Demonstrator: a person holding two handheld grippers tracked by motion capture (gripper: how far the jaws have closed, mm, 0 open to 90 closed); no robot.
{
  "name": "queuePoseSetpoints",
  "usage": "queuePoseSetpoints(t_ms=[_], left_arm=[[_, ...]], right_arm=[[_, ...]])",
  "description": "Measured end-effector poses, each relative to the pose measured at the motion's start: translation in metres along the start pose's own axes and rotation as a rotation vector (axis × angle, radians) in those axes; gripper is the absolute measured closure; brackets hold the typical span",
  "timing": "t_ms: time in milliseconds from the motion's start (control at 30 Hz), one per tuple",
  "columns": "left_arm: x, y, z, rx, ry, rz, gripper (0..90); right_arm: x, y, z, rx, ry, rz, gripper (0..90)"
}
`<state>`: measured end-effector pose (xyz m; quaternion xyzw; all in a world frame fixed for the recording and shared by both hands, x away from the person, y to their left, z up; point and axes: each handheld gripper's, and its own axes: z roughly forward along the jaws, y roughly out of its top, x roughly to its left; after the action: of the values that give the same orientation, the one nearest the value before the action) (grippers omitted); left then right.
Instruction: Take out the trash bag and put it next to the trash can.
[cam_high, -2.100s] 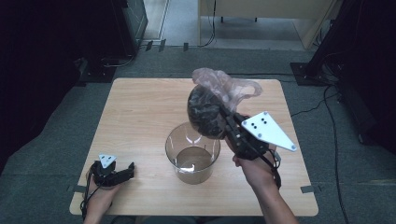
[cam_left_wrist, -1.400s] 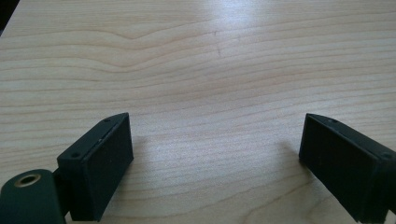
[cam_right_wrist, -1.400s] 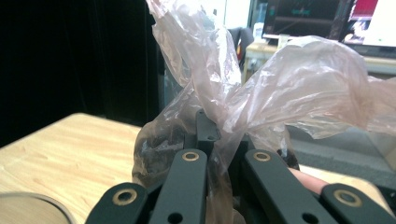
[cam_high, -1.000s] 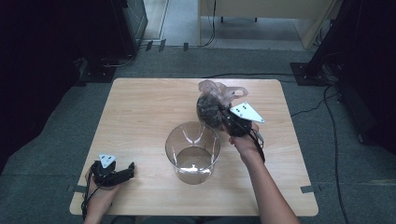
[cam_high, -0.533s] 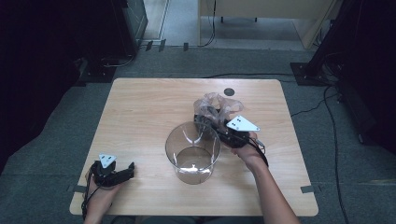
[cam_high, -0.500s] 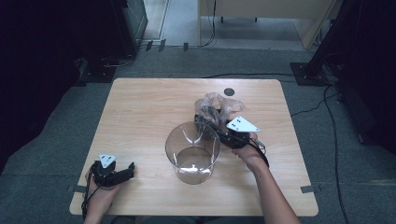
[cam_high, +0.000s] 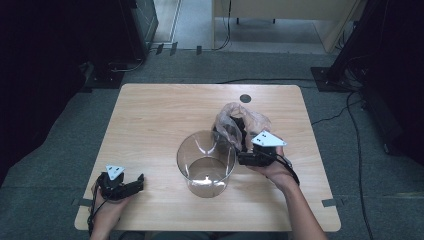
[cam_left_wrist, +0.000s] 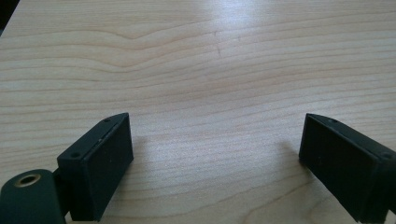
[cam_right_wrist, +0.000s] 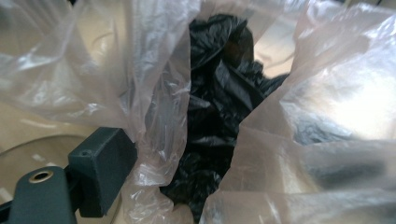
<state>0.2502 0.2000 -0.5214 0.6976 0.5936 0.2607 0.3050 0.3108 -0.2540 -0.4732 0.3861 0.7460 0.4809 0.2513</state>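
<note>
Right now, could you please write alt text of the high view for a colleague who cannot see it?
The right hand-held gripper holds a crumpled clear plastic bag with dark contents on the light wooden table, just beside a clear round plastic container. The left hand-held gripper rests on the table near its front left corner, holding nothing.

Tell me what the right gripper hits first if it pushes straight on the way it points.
The clear bag: the right gripper already has its film around its jaws, with the black wad inside just ahead. The glass bin sits beside that line, to the left.
</note>
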Motion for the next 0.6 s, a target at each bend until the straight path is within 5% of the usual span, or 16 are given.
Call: queuePoseSetpoints(t_ms=[167, 600], left_arm=[[0.000, 0.000, 0.000, 0.000, 0.000, 0.000, 9.3], [0.000, 0.000, 0.000, 0.001, 0.000, 0.001, 9.3]], right_arm=[[-0.002, -0.009, -0.006, 0.047, -0.022, 0.010, 12.5], [0.003, -0.032, -0.021, 0.103, 0.006, -0.047, 3.5]])
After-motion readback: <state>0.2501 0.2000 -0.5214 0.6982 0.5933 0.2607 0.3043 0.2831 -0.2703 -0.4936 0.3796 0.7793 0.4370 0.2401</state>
